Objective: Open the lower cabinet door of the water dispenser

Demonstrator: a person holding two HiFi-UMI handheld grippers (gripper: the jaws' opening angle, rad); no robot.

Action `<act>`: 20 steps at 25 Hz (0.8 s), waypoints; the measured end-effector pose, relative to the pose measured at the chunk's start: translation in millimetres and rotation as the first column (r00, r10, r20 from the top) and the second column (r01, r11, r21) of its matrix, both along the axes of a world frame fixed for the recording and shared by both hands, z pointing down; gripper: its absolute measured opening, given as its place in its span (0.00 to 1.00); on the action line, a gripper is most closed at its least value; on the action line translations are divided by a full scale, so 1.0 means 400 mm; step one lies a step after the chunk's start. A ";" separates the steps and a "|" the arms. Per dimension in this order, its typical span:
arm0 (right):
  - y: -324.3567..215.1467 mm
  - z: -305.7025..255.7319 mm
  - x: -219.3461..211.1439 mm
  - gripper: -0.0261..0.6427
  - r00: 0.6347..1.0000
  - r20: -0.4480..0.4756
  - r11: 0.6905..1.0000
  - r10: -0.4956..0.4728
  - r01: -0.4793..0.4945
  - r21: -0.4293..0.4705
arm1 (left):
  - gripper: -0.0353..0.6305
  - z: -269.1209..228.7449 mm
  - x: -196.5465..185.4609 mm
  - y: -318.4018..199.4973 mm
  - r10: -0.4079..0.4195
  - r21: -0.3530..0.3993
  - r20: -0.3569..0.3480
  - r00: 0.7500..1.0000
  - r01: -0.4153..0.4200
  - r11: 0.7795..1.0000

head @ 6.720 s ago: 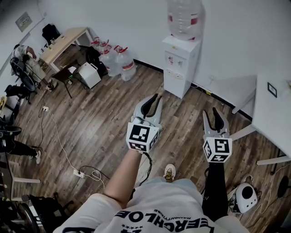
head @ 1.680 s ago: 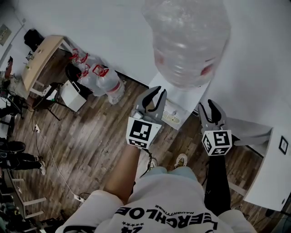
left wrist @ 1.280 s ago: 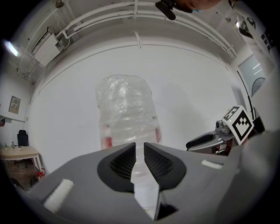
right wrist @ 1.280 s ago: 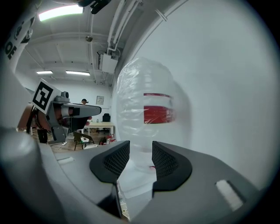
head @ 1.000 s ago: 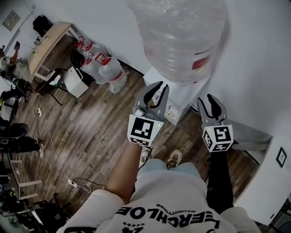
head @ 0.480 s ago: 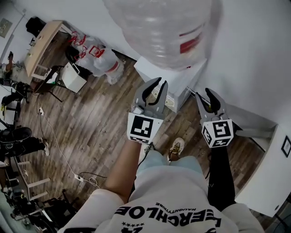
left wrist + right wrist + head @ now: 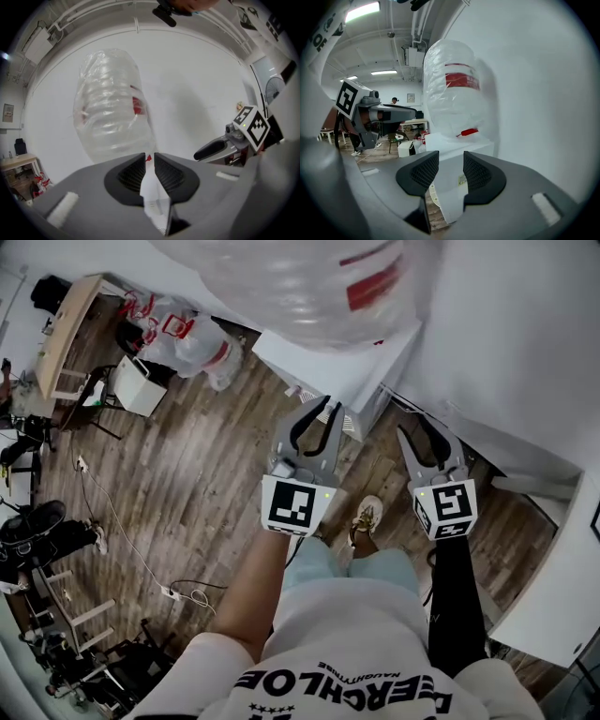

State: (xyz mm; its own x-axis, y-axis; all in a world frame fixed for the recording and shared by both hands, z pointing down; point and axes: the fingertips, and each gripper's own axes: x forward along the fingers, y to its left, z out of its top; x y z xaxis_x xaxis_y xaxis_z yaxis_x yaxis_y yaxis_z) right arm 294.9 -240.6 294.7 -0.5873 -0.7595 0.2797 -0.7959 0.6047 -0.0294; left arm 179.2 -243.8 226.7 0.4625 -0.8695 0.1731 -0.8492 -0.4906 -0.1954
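Observation:
The white water dispenser [image 7: 333,357] stands against the wall under a big clear bottle [image 7: 300,277] that fills the top of the head view. My left gripper [image 7: 328,405] hovers in front of its body, shut with nothing between the jaws. My right gripper [image 7: 412,427] hangs beside it to the right, open and empty. In the left gripper view the bottle [image 7: 110,108] rises above the left gripper [image 7: 150,157]. The right gripper view shows the dispenser's top [image 7: 454,143] and side past the right gripper [image 7: 451,157]. I cannot make out the lower door.
Several spare water jugs [image 7: 178,329] and a white box [image 7: 136,385] stand left of the dispenser, near a wooden desk [image 7: 66,334]. A white table [image 7: 553,587] is at the right. Cables [image 7: 178,592] lie on the wood floor. The person's shoe [image 7: 367,517] is below the grippers.
Both grippers have sunk in front of the dispenser, and the bottle now looms larger at the top of the head view. Neither gripper's jaws have changed.

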 end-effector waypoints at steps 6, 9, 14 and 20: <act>0.029 0.091 -0.013 0.25 1.000 -0.003 0.999 0.017 -0.017 -0.047 | 0.14 0.096 0.009 0.021 0.039 -0.097 0.007 0.999 -0.038 0.995; 0.032 0.147 -0.008 0.25 1.000 -0.012 0.997 0.019 -0.020 -0.071 | 0.14 0.162 0.026 0.028 0.068 -0.149 0.015 0.998 -0.065 0.987; 0.045 0.262 -0.011 0.25 0.999 -0.030 0.993 0.030 -0.033 -0.114 | 0.14 0.269 0.037 0.047 0.105 -0.213 0.032 0.994 -0.096 0.972; 0.061 0.387 -0.047 0.25 0.998 -0.056 0.988 0.030 -0.038 -0.152 | 0.14 0.407 0.011 0.074 0.125 -0.278 0.046 0.991 -0.107 0.954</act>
